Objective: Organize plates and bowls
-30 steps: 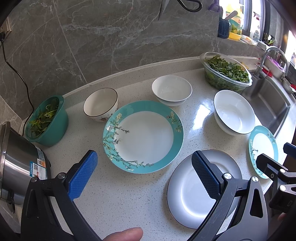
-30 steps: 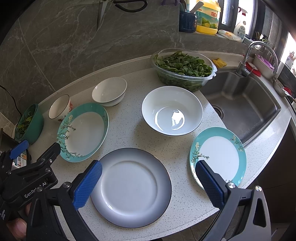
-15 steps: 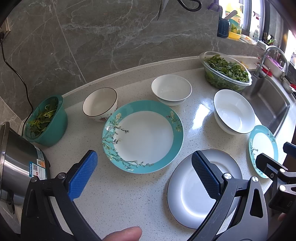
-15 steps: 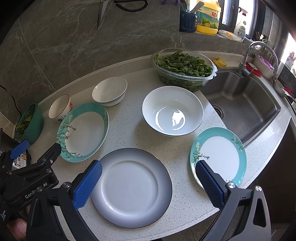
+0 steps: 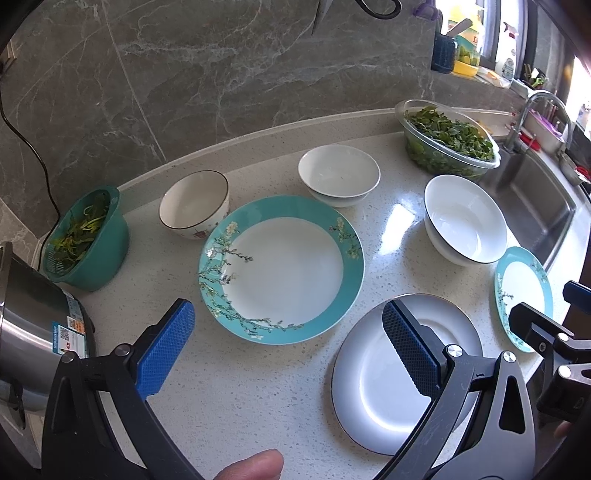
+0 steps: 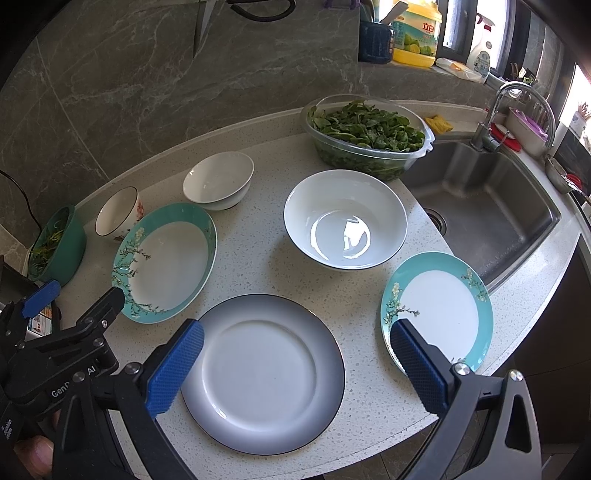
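On the speckled counter lie a large teal-rimmed plate (image 5: pixel 280 269) (image 6: pixel 166 262), a grey dark-rimmed plate (image 5: pixel 399 373) (image 6: pixel 266 373) and a small teal-rimmed plate (image 5: pixel 522 295) (image 6: pixel 437 310). A large white bowl (image 5: pixel 465 219) (image 6: pixel 345 218), a smaller white bowl (image 5: pixel 339 173) (image 6: pixel 218 181) and a flowered cup-bowl (image 5: pixel 194 203) (image 6: pixel 118 212) stand behind them. My left gripper (image 5: pixel 288 347) is open and empty above the near edge of the large teal plate. My right gripper (image 6: pixel 295 369) is open and empty above the grey plate.
A clear bowl of greens (image 5: pixel 448 142) (image 6: pixel 369 133) stands at the back beside the sink (image 6: pixel 484 206). A teal colander of greens (image 5: pixel 86 240) and a steel cooker (image 5: pixel 33 332) stand at the left. Bottles sit on the sill (image 6: pixel 415 33).
Both grippers have barely drifted; the dishes stay where they were and both grippers stay open.
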Demonstrator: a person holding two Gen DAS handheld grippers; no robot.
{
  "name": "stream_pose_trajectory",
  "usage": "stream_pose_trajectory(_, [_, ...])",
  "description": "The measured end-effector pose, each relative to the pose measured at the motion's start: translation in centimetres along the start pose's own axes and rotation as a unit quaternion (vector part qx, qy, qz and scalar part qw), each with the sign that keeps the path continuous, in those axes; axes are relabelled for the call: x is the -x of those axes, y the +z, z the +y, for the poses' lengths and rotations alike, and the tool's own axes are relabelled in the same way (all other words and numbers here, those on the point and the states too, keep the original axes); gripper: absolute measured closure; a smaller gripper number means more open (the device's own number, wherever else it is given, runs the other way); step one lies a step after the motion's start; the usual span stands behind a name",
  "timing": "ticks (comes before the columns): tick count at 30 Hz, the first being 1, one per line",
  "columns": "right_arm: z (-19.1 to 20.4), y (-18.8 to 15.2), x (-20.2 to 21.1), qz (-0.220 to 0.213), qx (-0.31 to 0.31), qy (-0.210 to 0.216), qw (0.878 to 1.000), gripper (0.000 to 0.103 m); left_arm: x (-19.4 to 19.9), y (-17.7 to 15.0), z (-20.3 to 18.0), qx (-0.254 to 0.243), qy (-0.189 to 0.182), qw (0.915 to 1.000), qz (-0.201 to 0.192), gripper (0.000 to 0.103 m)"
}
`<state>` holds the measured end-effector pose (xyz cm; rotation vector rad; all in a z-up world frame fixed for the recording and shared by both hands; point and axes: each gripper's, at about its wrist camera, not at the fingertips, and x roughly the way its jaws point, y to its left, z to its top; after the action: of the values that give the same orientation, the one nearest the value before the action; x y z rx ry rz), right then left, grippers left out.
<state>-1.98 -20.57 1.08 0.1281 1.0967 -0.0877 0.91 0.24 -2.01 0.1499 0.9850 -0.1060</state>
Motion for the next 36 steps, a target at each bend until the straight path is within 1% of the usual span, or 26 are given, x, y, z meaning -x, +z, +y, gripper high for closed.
stream_pose_trajectory(4, [-0.1, -0.5, -0.3, 0.003, 0.001, 0.001, 1.0, 0.0, -1.0, -1.4, 0.0, -0.021, -0.014, 0.9996, 0.014, 0.0])
stream_pose_trajectory(6, [-0.5, -1.2, -0.4, 0.003, -0.006, 0.015, 1.0, 0.0, -1.8, -2.9, 0.5, -0.029, -0.03, 0.9988, 0.025, 0.0])
stream_pose_trajectory(8, [-1.7, -2.6, -0.9, 0.008, -0.03, 0.055, 0.998, 0.0, -2.8, -4.9, 1.4, -0.028, -0.045, 0.9979, 0.037, 0.0])
stream_pose_trajectory(9, [-2.4, -3.3, -1.2, 0.01, -0.042, 0.075, 0.996, 0.0, -3.2, -5.8, 2.0, -0.022, -0.059, 0.9971, 0.042, 0.0])
stream_pose_trajectory(11, [-3.9, -5.0, -1.8, 0.015, -0.073, 0.116, 0.99, 0.0, -4.4, -7.5, 3.4, -0.001, -0.107, 0.9925, 0.059, 0.0])
stream_pose_trajectory(12, [-4.6, -5.9, -2.2, 0.018, -0.091, 0.132, 0.987, 0.0, -4.9, -8.1, 4.0, 0.007, -0.122, 0.9903, 0.065, 0.0])
stream_pose_trajectory(13, [-5.4, -6.9, -2.5, 0.022, -0.111, 0.146, 0.983, 0.0, -5.3, -8.5, 4.4, 0.002, -0.133, 0.9892, 0.063, 0.0])
stream_pose_trajectory(15, [-6.7, -8.5, -2.9, 0.024, -0.147, 0.183, 0.972, 0.009, -5.4, -9.1, 4.5, -0.025, -0.153, 0.987, 0.04, 0.0])
stream_pose_trajectory(16, [-7.3, -9.3, -3.1, 0.023, -0.162, 0.205, 0.965, 0.011, -5.6, -9.3, 4.5, -0.042, -0.162, 0.9853, 0.036, 0.0])
stream_pose_trajectory(17, [-7.9, -10.1, -3.5, 0.022, -0.179, 0.229, 0.957, 0.013, -5.9, -9.4, 4.4, -0.05, -0.162, 0.9845, 0.045, 0.0])
stream_pose_trajectory(18, [-8.2, -10.5, -3.9, 0.024, -0.188, 0.239, 0.952, 0.018, -6.6, -9.5, 4.3, -0.054, -0.163, 0.9827, 0.069, 0.0])
stream_pose_trajectory(19, [-8.6, -11.2, -4.6, 0.031, -0.201, 0.259, 0.944, 0.021, -7.5, -9.6, 4.3, -0.049, -0.163, 0.98, 0.103, 0.0])
stream_pose_trajectory(20, [-8.7, -11.5, -5.1, 0.037, -0.21, 0.276, 0.937, 0.027, -8.1, -9.5, 4.3, -0.039, -0.161, 0.9787, 0.122, 0.001])
stream_pose_trajectory(22, [-9.0, -12.0, -6.3, 0.044, -0.222, 0.309, 0.924, 0.031, -8.9, -9.5, 4.5, -0.022, -0.175, 0.976, 0.128, 0.001])
stream_pose_trajectory(23, [-9.1, -12.1, -6.7, 0.047, -0.224, 0.321, 0.919, 0.036, -9.2, -9.4, 4.4, -0.02, -0.182, 0.974, 0.133, 0.001])
stream_pose_trajectory(24, [-9.3, -12.2, -7.1, 0.048, -0.225, 0.332, 0.915, 0.042, -9.6, -9.3, 4.0, -0.019, -0.198, 0.97, 0.14, 0.001])
stream_pose_trajectory(25, [-9.7, -12.2, -7.5, 0.05, -0.226, 0.347, 0.909, 0.045, -9.7, -9.2, 3.8, -0.018, -0.209, 0.9677, 0.14, 0.002])
stream_pose_trajectory(26, [-10.0, -12.2, -7.8, 0.052, -0.226, 0.358, 0.904, 0.047, -9.8, -9.1, 3.4, -0.018, -0.215, 0.967, 0.136, 0.002])
stream_pose_trajectory(27, [-10.4, -12.1, -8.0, 0.052, -0.226, 0.367, 0.901, 0.051, -9.9, -9.0, 3.1, -0.024, -0.208, 0.9687, 0.133, 0.002])
stream_pose_trajectory(28, [-10.8, -12.0, -8.0, 0.05, -0.223, 0.372, 0.9, 0.054, -10.2, -8.9, 2.7, -0.031, -0.198, 0.9706, 0.133, 0.005])
stream_pose_trajectory(29, [-11.4, -11.8, -7.7, 0.042, -0.217, 0.38, 0.898, 0.055, -10.6, -8.5, 2.5, -0.031, -0.197, 0.9706, 0.134, 0.008])
stream_pose_trajectory(30, [-11.8, -11.6, -7.5, 0.038, -0.213, 0.383, 0.898, 0.055, -10.6, -8.5, 2.4, -0.029, -0.203, 0.9693, 0.137, 0.017])
stream_pose_trajectory(31, [-12.4, -11.4, -7.4, 0.033, -0.212, 0.388, 0.896, 0.056, -10.8, -8.3, 2.3, -0.024, -0.206, 0.9679, 0.142, 0.031])
stream_pose_trajectory(33, [-13.8, -11.5, -7.5, 0.035, -0.213, 0.393, 0.894, 0.056, -11.7, -8.3, 2.3, -0.017, -0.214, 0.964, 0.156, 0.045])
stream_pose_trajectory(34, [-14.3, -11.6, -7.9, 0.04, -0.215, 0.397, 0.891, 0.056, -11.7, -8.4, 2.4, -0.015, -0.225, 0.9604, 0.163, 0.046])
stream_pose_trajectory(36, [-15.0, -12.0, -8.8, 0.053, -0.217, 0.396, 0.89, 0.056, -12.7, -8.5, 2.3, -0.012, -0.24, 0.9545, 0.177, 0.046])
